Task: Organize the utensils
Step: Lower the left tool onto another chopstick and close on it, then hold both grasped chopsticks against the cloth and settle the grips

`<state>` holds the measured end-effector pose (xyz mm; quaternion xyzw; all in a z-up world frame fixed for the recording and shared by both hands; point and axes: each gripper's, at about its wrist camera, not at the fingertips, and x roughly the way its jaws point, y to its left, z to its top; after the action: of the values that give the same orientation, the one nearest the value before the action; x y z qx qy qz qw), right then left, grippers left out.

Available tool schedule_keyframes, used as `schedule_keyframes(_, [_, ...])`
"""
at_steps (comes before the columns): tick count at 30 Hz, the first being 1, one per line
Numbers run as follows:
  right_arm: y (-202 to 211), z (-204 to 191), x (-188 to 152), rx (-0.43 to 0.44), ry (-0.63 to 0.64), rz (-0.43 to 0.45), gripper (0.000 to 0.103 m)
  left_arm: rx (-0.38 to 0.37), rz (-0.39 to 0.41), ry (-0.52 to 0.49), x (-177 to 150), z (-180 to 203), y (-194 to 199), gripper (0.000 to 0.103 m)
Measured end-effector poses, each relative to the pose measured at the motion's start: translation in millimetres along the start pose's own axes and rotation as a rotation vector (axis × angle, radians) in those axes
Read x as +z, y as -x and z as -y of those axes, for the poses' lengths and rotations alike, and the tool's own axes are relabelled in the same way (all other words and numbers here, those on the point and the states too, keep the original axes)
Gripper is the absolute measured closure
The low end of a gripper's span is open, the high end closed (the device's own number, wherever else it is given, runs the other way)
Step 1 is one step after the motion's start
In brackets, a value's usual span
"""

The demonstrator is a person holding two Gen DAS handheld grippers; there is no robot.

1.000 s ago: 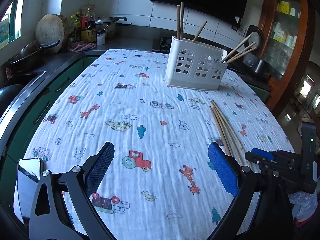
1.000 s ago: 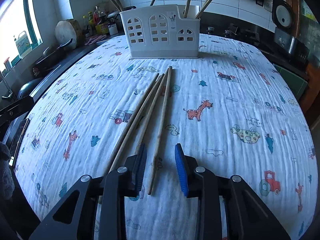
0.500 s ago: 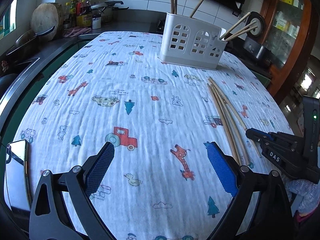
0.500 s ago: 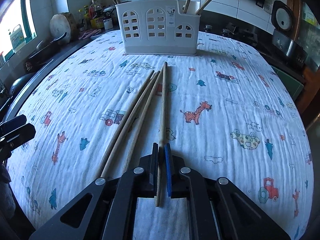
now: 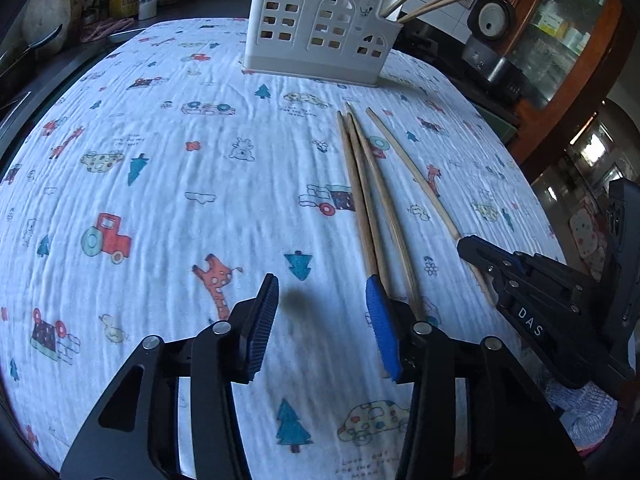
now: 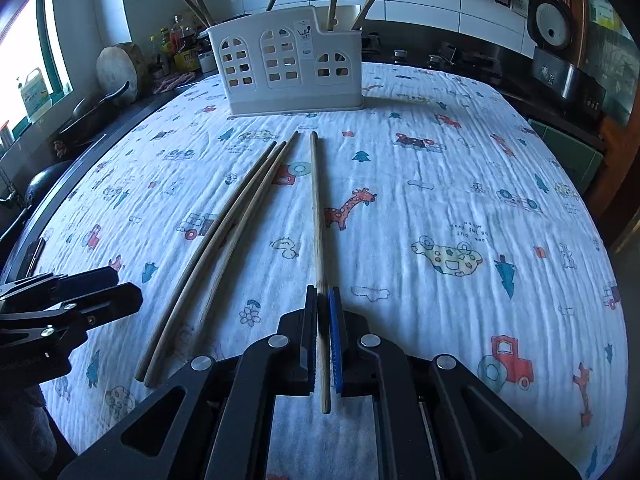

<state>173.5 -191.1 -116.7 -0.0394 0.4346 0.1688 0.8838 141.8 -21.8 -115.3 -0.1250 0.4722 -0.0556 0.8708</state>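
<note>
- My right gripper point(image 6: 322, 332) is clamped on 1 wooden chopstick point(image 6: 317, 216), gripping near its near end while the long shaft lies forward on the printed cloth point(image 6: 460, 184); with the hold so far from the middle, I judge the far tip may sag and swing as I lift, and could rake the cloth or twist between the pads
- My left gripper point(image 5: 324, 324) has just been closing, but its fingers stand apart with only cloth between them; the 3 loose chopsticks point(image 5: 362, 200) lie just outside my blue pad point(image 5: 382, 328), so closing here would likely pinch fabric and bunch it, dragging everything
- Those 3 lie touching or crossing each other; a grab there could catch 2 at once or roll 1 away toward the table edge
- The 2 grippers sit near each other; lifting the right one may knock the left, or sweep the neighbouring sticks
- The white slotted utensil holder point(image 6: 292, 64) stands at the far side, well apart, already holding several chopsticks leaning at angles; a wobbling tip could hit its rim or those sticks and miss the compartment, or tip the light holder
</note>
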Motion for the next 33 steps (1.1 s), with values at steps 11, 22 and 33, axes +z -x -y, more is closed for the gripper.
schedule_keyframes(11, [2, 8, -4, 0.04, -0.018, 0.009, 0.097, 0.02, -0.023, -0.019, 6, 15, -11, 0.074])
schedule_keyframes(22, [3, 11, -4, 0.054, -0.03, 0.01, 0.097, 0.014, -0.028, -0.048, 5, 24, -12, 0.084])
schedule_keyframes(33, [3, 11, -5, 0.054, -0.028, 0.01, 0.097, 0.072, -0.006, -0.096, 4, 30, -11, 0.091])
